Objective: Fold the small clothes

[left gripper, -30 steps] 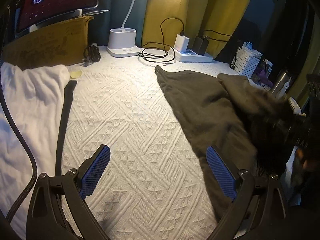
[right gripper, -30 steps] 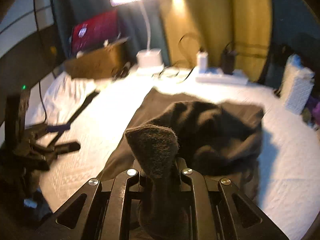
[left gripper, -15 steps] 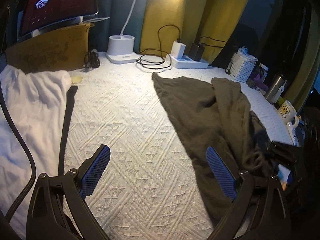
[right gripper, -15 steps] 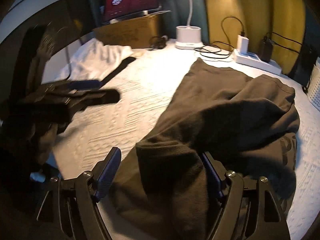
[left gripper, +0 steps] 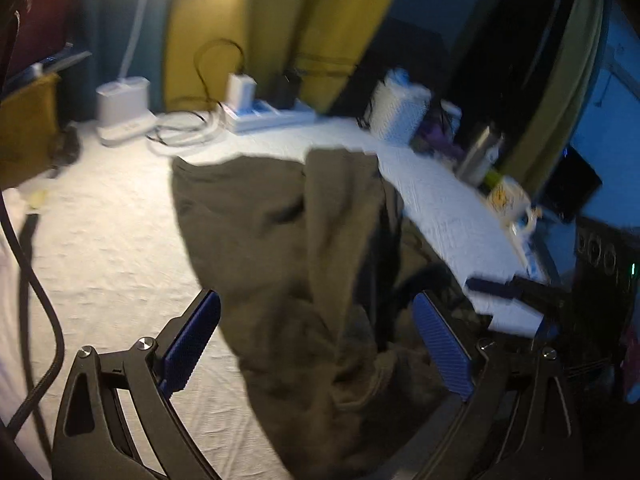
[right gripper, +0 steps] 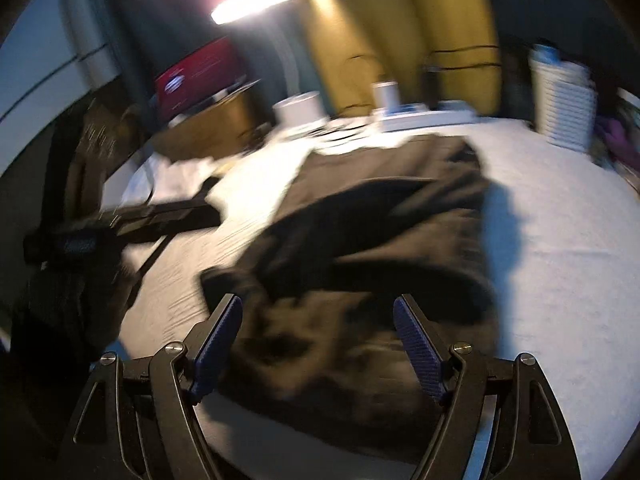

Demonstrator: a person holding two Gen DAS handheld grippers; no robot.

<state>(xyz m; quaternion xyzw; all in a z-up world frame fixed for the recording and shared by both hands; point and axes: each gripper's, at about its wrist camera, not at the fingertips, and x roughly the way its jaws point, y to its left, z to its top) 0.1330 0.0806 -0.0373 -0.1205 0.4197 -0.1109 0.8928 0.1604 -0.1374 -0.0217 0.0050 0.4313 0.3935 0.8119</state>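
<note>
A dark olive-brown garment lies rumpled and partly folded over itself on the white textured bedspread. My left gripper is open, its blue pads straddling the garment's near end without gripping it. My right gripper is open too, just above the garment's bunched near end. The right gripper also shows at the right of the left wrist view, and the left gripper shows at the left of the right wrist view. Both views are motion-blurred.
A white lamp base, power strip with chargers and cables and white basket line the far edge. A cardboard box and laptop stand at back left. A steel bottle and mug stand at right. White cloth lies left.
My right gripper opened and let go of the garment's end, which dropped onto the bed. My left gripper swung right so its pads now straddle the garment.
</note>
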